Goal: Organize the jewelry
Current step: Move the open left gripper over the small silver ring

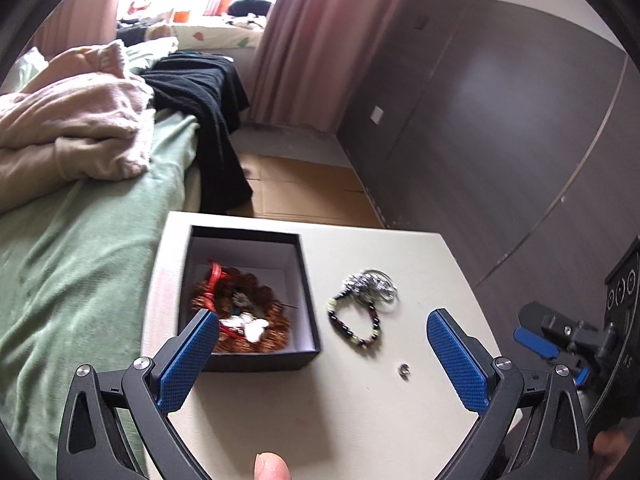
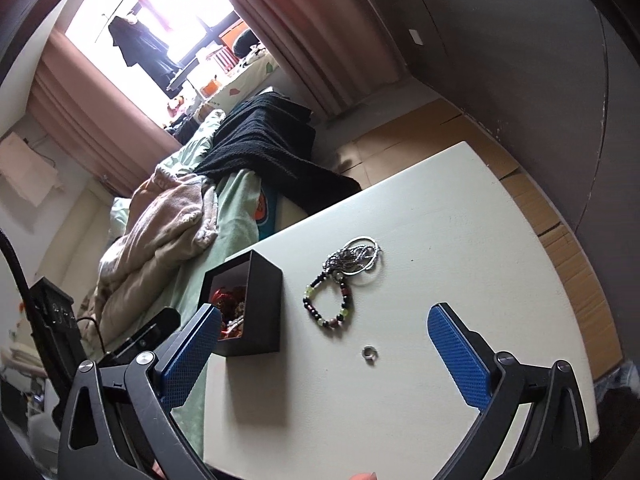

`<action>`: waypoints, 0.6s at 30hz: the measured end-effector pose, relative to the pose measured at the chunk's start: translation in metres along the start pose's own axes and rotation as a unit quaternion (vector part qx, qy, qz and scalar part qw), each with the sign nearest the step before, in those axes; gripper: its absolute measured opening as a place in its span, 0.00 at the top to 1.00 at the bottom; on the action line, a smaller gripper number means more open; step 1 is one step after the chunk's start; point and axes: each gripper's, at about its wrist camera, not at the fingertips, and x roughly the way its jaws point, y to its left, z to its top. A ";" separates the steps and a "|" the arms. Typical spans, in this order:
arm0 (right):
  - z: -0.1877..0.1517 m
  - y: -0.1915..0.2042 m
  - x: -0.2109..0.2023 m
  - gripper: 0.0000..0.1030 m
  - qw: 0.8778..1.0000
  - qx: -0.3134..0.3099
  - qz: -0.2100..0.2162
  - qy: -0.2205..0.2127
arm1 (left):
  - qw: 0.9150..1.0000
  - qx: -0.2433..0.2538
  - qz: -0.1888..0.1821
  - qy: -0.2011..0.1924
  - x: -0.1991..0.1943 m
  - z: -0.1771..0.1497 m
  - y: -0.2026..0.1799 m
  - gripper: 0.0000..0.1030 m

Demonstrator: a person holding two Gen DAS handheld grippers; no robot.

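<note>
A black box (image 1: 308,304) with a white lining stands on the cream table (image 1: 360,400) and holds a heap of brown beads, red cord and white pieces (image 1: 240,312). Right of it lie a dark bead bracelet (image 1: 356,324), a tangle of silver chains and rings (image 1: 372,284) and a small silver ring (image 1: 404,370). My left gripper (image 1: 324,336) is open and empty above the table's near side. My right gripper (image 2: 324,332) is open and empty, with the box (image 2: 260,304), bracelet (image 2: 328,304), chains (image 2: 356,260) and ring (image 2: 369,354) ahead of it.
A bed with a green sheet (image 1: 80,260), a pink blanket (image 1: 72,120) and a black garment (image 1: 208,100) lies left of the table. Dark wardrobe doors (image 1: 500,120) stand to the right. Cardboard (image 1: 304,192) covers the floor beyond the table. The right gripper's body (image 1: 568,336) shows at the right.
</note>
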 end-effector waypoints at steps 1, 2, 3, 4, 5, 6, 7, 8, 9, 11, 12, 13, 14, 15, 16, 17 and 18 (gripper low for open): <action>0.000 -0.003 -0.003 0.00 1.000 0.001 -0.004 -0.002 | 1.000 0.010 0.001 0.003 0.002 -0.002 -0.007 0.00; 0.001 -0.007 -0.006 0.00 1.000 0.003 -0.006 -0.004 | 1.000 0.020 0.001 0.005 0.003 -0.004 -0.012 0.00; 0.003 -0.011 -0.009 0.00 1.000 0.008 -0.008 -0.005 | 0.999 0.033 0.004 0.006 0.005 -0.007 -0.020 0.00; 0.003 -0.014 -0.011 0.00 1.000 0.011 -0.012 -0.006 | 0.999 0.041 0.006 0.006 0.006 -0.008 -0.025 0.00; 0.004 -0.017 -0.014 0.00 1.000 0.013 -0.018 -0.007 | 0.999 0.047 0.007 0.006 0.007 -0.010 -0.029 0.00; 0.005 -0.019 -0.015 0.00 1.000 0.011 -0.024 -0.006 | 0.998 0.056 0.007 0.007 0.009 -0.011 -0.035 0.00; 0.006 -0.021 -0.017 0.00 0.999 0.007 -0.033 -0.003 | 0.998 0.061 0.006 0.008 0.010 -0.013 -0.039 0.00; 0.007 -0.023 -0.019 0.00 0.999 0.002 -0.043 -0.002 | 0.998 0.066 0.005 0.010 0.011 -0.014 -0.042 0.00; 0.007 -0.024 -0.021 0.00 0.999 -0.001 -0.050 -0.001 | 0.998 0.070 0.000 0.012 0.013 -0.016 -0.045 0.00; 0.008 -0.030 -0.025 0.00 0.998 0.002 -0.060 0.003 | 0.997 0.078 -0.002 0.018 0.018 -0.019 -0.052 0.00; 0.009 -0.034 -0.027 0.00 0.998 0.004 -0.061 0.005 | 0.997 0.080 -0.003 0.020 0.020 -0.020 -0.055 0.00; 0.008 -0.037 -0.029 0.00 0.998 0.006 -0.064 0.006 | 0.996 0.083 -0.007 0.024 0.022 -0.023 -0.058 0.01; 0.008 -0.039 -0.031 0.00 0.998 0.007 -0.069 0.008 | 0.996 0.087 -0.014 0.029 0.026 -0.025 -0.061 0.02; 0.009 -0.042 -0.032 0.00 0.997 0.007 -0.075 0.009 | 0.995 0.091 -0.022 0.035 0.029 -0.026 -0.064 0.05; 0.009 -0.044 -0.033 0.00 0.997 0.005 -0.082 0.010 | 0.994 0.094 -0.026 0.040 0.033 -0.028 -0.067 0.10; 0.009 -0.046 -0.034 0.00 0.996 0.004 -0.086 0.011 | 0.994 0.098 -0.027 0.047 0.037 -0.030 -0.070 0.14; 0.010 -0.048 -0.036 0.00 0.996 0.004 -0.088 0.011 | 0.993 0.103 -0.026 0.053 0.041 -0.032 -0.073 0.20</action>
